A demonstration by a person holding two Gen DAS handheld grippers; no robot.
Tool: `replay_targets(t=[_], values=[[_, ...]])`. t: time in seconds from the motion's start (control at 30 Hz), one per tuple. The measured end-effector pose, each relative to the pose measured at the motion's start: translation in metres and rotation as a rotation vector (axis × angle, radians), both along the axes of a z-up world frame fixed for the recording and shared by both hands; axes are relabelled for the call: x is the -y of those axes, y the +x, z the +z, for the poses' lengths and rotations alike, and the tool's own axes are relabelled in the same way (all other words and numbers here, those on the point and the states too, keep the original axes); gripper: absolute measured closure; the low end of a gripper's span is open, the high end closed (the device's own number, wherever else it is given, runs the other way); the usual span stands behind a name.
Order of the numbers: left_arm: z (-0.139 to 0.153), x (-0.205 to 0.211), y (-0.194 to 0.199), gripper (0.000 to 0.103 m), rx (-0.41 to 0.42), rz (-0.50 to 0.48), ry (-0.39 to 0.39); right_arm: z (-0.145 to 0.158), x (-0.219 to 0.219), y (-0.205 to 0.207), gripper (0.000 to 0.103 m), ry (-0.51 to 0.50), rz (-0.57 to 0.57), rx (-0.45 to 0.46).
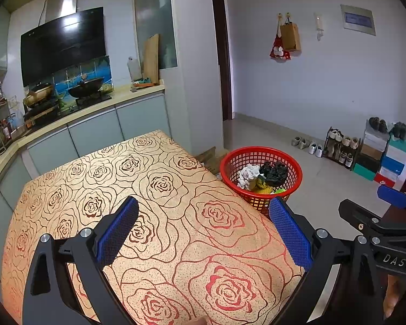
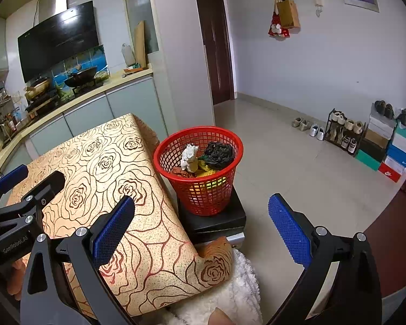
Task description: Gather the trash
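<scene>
Crumpled white paper (image 2: pixel 189 157) and black plastic trash (image 2: pixel 219 155) fill the red mesh basket (image 2: pixel 203 197) on a black box (image 2: pixel 216 220), right of the rose-patterned desk (image 1: pixel 149 189). Left tool (image 1: pixel 203 230) and right tool (image 2: pixel 201 230) hover spread, empty.

Both wrist views above table (image 1: pixel 67 178), sharing basket (image 2: pixel 200 189)

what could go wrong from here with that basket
The red basket stands on a small black box right beside the table, so a bump from either open gripper might tip it. The white wad and black bag sit high, near its rim, and could spill out.
</scene>
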State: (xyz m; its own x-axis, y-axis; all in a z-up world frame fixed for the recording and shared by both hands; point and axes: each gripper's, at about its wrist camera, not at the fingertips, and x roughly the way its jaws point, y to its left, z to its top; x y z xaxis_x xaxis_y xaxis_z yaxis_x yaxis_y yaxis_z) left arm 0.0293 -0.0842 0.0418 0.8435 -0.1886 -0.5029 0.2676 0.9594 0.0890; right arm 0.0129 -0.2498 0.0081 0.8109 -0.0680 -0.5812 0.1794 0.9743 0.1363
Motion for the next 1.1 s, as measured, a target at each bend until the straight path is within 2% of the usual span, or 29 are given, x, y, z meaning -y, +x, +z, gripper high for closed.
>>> replay_targets(t=[1.1], values=[[-0.0071, -0.0028, 0.0023, 0.009, -0.019, 0.004, -0.009, -0.0029, -0.0056, 0.0013, 0.007, 0.002, 0.002, -0.011]])
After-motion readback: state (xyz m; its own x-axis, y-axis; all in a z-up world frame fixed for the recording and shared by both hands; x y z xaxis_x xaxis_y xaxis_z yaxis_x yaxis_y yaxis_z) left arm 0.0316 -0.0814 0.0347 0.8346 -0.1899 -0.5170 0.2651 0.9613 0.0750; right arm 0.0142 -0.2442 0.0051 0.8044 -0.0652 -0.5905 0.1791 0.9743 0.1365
